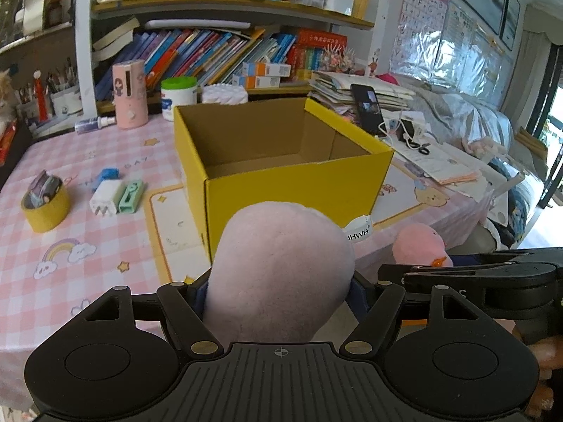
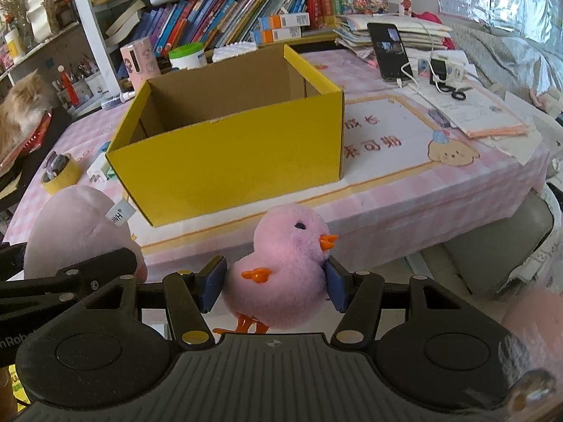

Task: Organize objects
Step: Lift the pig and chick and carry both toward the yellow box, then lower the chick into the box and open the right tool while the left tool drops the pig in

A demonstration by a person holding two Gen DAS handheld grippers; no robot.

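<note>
Nearest in the left wrist view, the left claw [image 1: 278, 292] is clenched around a pale pink plush toy [image 1: 281, 267], its fingers pressed into the soft body at both sides; a white label sticks out of the toy toward the box. In the right wrist view, the right claw [image 2: 269, 283] grips a pink toy chick [image 2: 285, 274] with an orange beak and feet, the blue pads [image 2: 211, 288] squeezing its flanks. Both toys hang just short of the tabletop [image 2: 404, 190] edge, side by side.

Beyond them stands the open yellow box [image 1: 281, 161], empty inside, near the front of the tabletop. To its left lie a tape roll [image 1: 45, 207], a white charger [image 1: 105, 198] and a green case [image 1: 132, 195], not yet gathered.

Risks, as I judge them: the plush toy is bulky and soft, so it may squirm out of the grip or snag the box's near rim and shove the light box back. With both claws so close, they could knock together over the opening.
</note>
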